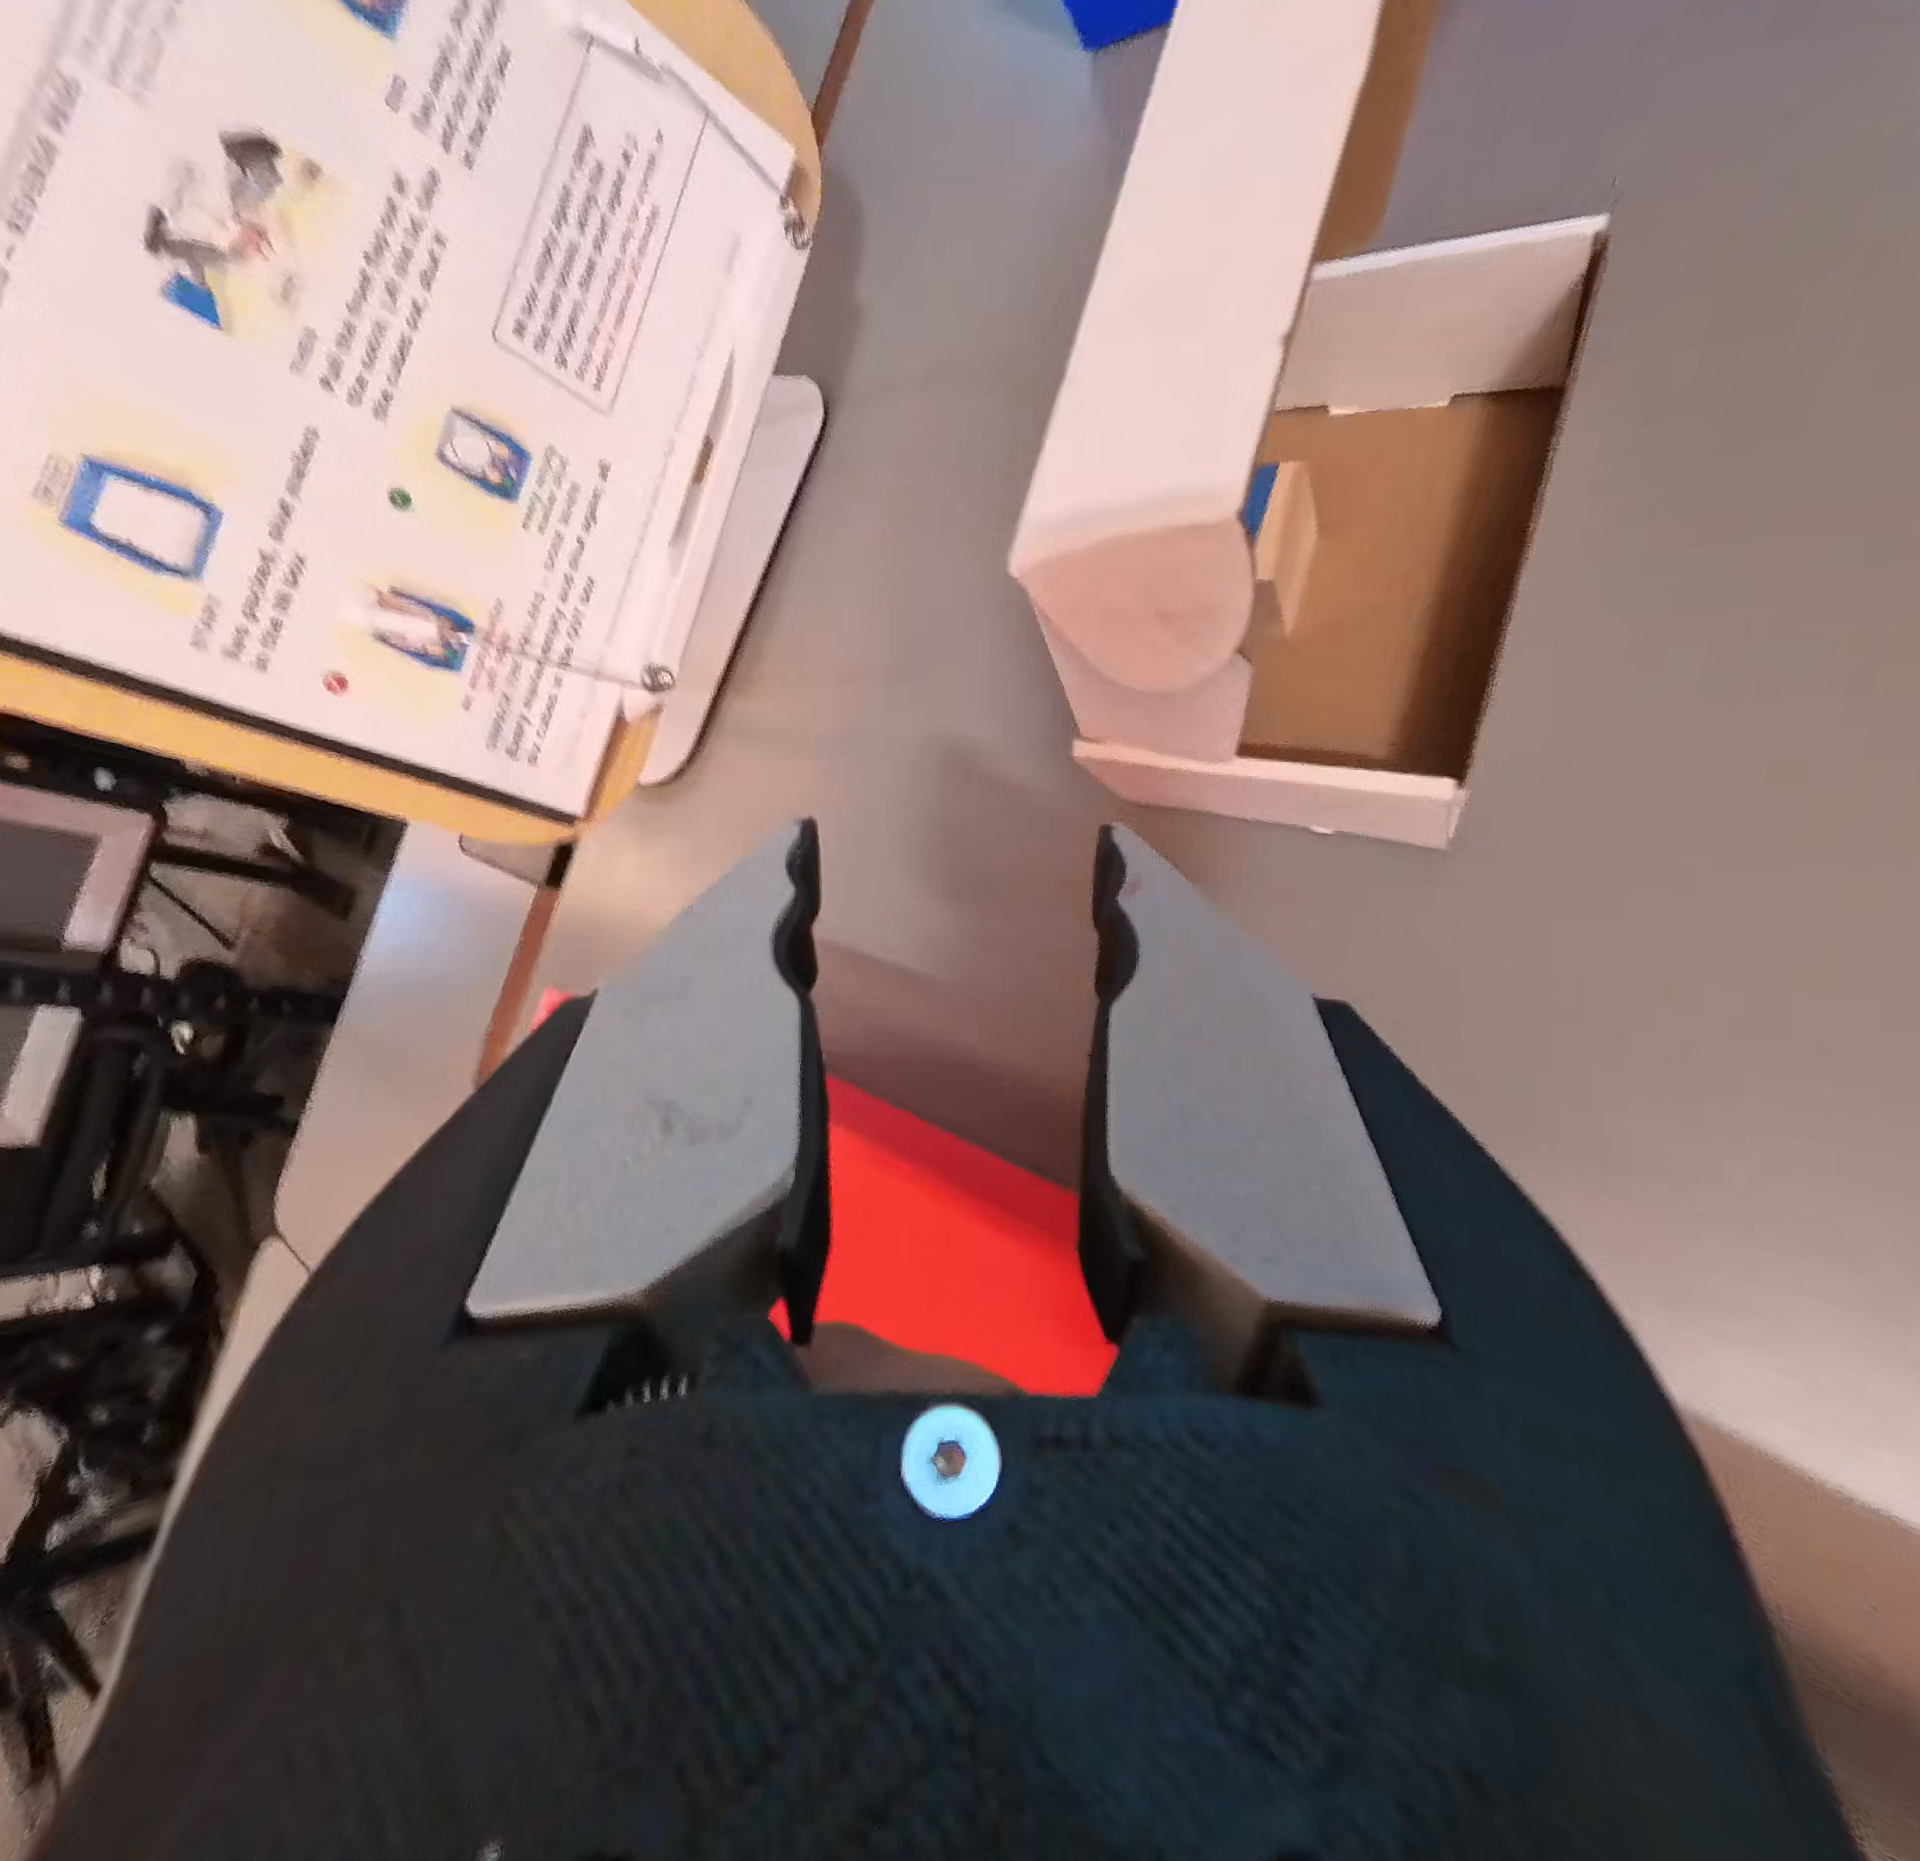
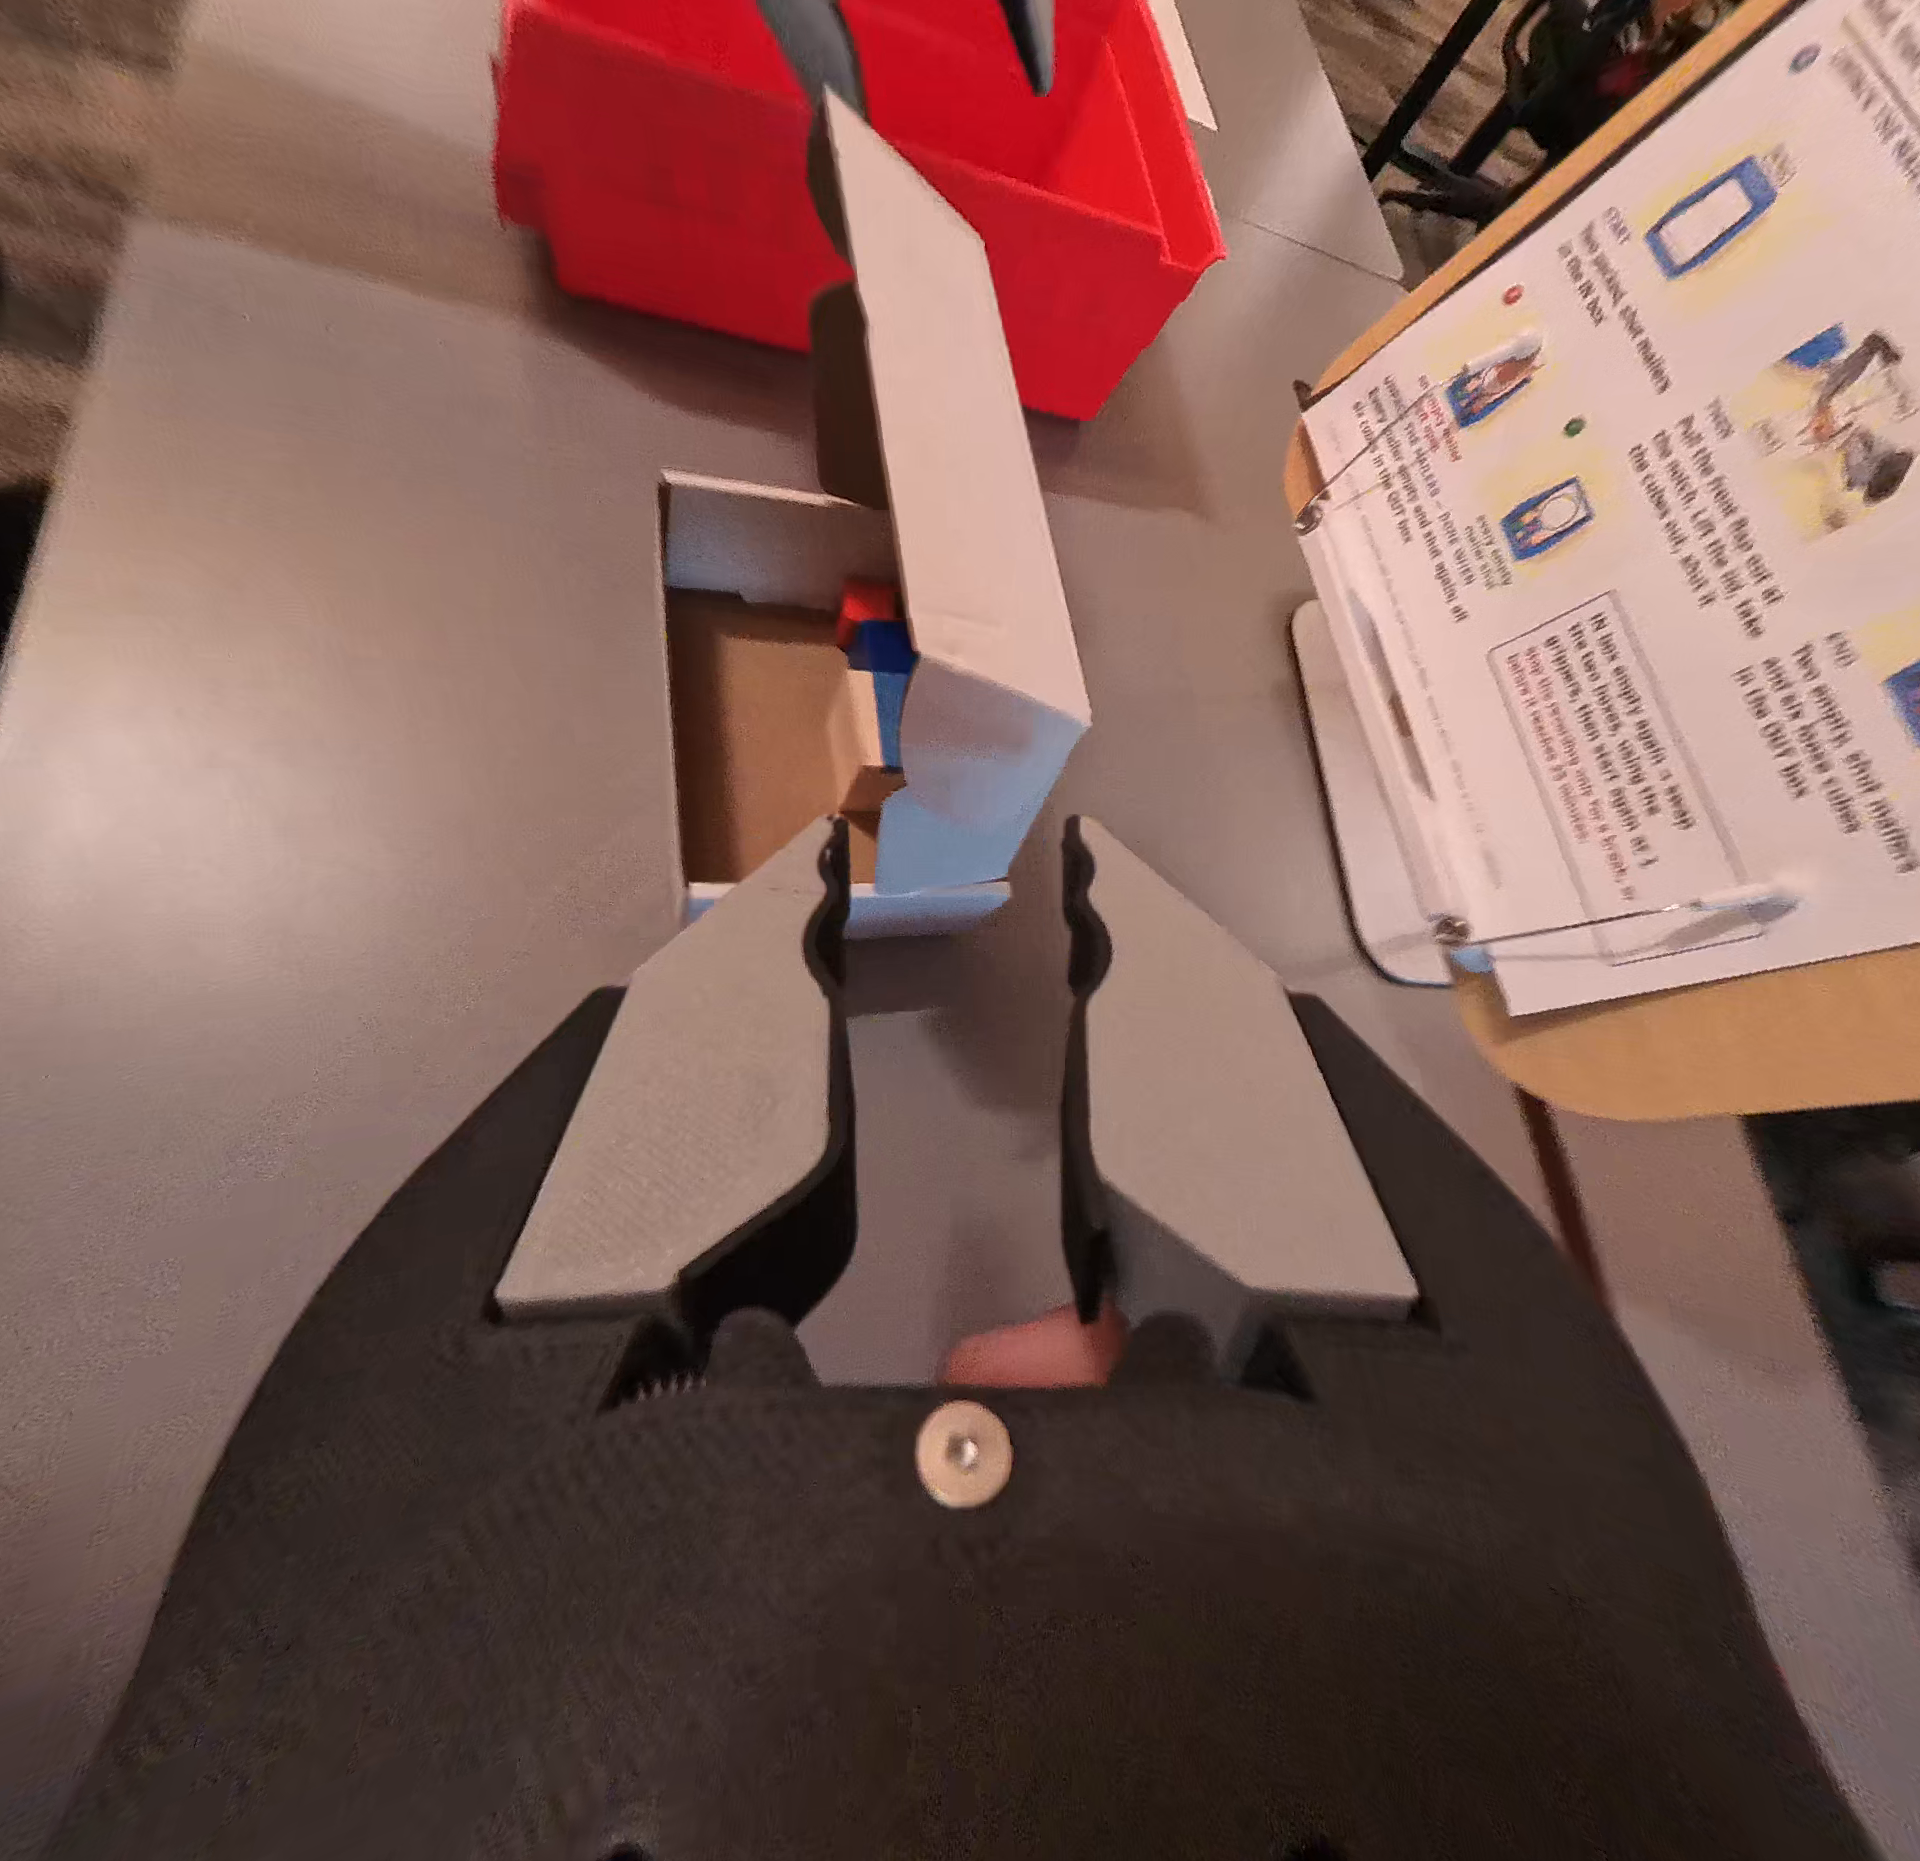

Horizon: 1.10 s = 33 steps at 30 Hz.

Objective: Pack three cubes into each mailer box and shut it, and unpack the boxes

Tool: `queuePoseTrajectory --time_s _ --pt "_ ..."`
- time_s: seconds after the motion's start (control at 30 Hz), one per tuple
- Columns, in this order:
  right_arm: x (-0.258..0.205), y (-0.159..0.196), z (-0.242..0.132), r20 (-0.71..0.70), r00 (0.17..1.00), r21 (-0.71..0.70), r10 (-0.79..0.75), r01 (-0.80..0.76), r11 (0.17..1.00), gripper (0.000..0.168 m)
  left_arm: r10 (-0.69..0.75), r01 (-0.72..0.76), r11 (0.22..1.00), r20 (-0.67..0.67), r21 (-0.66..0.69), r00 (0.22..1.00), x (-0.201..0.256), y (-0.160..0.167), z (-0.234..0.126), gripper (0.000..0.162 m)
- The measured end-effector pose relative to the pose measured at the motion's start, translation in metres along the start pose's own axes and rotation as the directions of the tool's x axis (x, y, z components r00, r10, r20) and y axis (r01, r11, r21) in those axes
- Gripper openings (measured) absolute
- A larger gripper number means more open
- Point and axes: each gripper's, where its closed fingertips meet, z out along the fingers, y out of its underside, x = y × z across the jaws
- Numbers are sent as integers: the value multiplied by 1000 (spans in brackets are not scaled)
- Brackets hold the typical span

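Left gripper [image 1: 956, 855] hovering over the grey bench [image 1: 1714, 668] with fingers apart, nothing between them, tips pointing toward the white mailer box [image 1: 1268, 788] a little ahead and to the right. Box sitting flat on the bench, brown inside, lid [image 1: 1195, 284] standing raised along its left side with the end flap curling over. Edge of a blue cube [image 1: 1261, 492] and a pale cube [image 1: 1288, 533] peeking out beneath that lid. Red bin [image 1: 935, 1250] showing between and beneath the left gripper's fingers. Right gripper [image 2: 951, 840] likewise spread and empty, tips just short of the box's near wall [image 2: 914, 907] and close to the hanging flap; contact impossible to tell through the blur. In the right wrist view, lid [image 2: 945, 409] rising steeply over the box, red cube [image 2: 868, 601] and blue cube [image 2: 881, 645] tucked against it inside. Far tips of the left gripper [image 2: 914, 24] appearing at the lid's upper end, over the red bin [image 2: 675, 201]; grip on the lid not discernible. Clipboard with a printed instruction sheet [image 2: 1662, 523] lying propped at the bench's edge.
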Motion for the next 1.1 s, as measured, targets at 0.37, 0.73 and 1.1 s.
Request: queuePoseTrajectory --time_s 0.37,0.73,1.1 --pt "13 -18 17 127 991 21 -45 43 999 14 116 -83 974 -150 210 982 2 -40 27 38" --pt "27 -22 10 230 954 194 192 -238 952 15 -69 198 934 -392 298 917 4 -51 26 30" --pt "36 -18 21 157 968 198 194 -223 955 15 -81 318 894 -585 316 807 28 -70 25 30"
